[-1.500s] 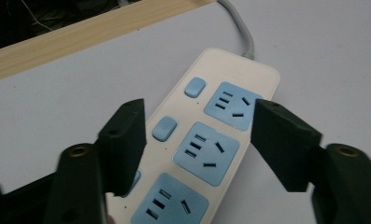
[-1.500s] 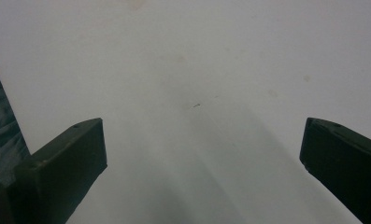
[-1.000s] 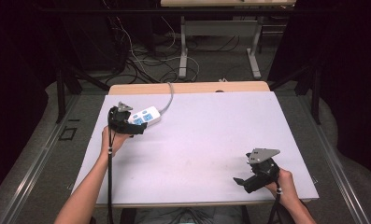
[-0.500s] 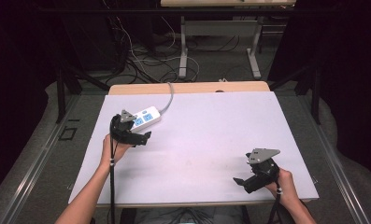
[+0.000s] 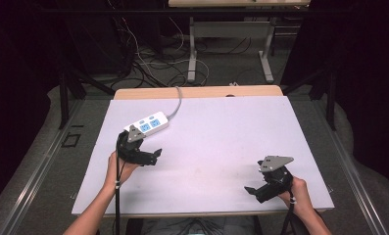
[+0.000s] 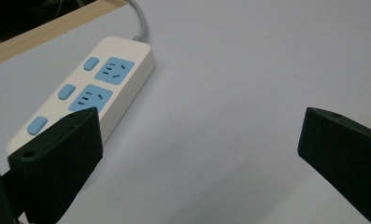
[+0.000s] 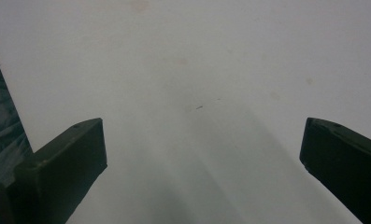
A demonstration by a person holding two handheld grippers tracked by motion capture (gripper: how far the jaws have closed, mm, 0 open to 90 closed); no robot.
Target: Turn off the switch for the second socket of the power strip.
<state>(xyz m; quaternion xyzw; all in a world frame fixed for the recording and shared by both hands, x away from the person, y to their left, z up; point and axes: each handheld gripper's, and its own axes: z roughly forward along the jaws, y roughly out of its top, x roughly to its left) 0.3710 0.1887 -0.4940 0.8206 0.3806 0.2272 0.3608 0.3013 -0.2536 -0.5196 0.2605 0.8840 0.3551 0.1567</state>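
A: What is taking up the most room here?

B: The table [image 5: 206, 142] is lying under a pale sheet that is covering nearly all of it, with a strip of bare wood showing along the far edge.

A: And on it?

B: A white power strip [image 5: 148, 125] is lying flat near the far left part of the sheet, its blue sockets and switches facing up. Its grey cable [image 5: 177, 100] is running off over the far edge of the table.

A: Where is the left gripper [image 5: 150, 157] sitting?

B: It is resting in the person's left hand, just on the near side of the power strip. In the left gripper view the power strip [image 6: 87, 88] is lying just beyond the left jaw, and the jaws are standing wide apart with only bare sheet between them, gripping nothing.

A: And the right gripper [image 5: 251, 190]?

B: It is sitting low at the near right part of the table, well apart from the power strip. In the right gripper view its jaws are gaping just as wide over plain sheet, holding nothing.
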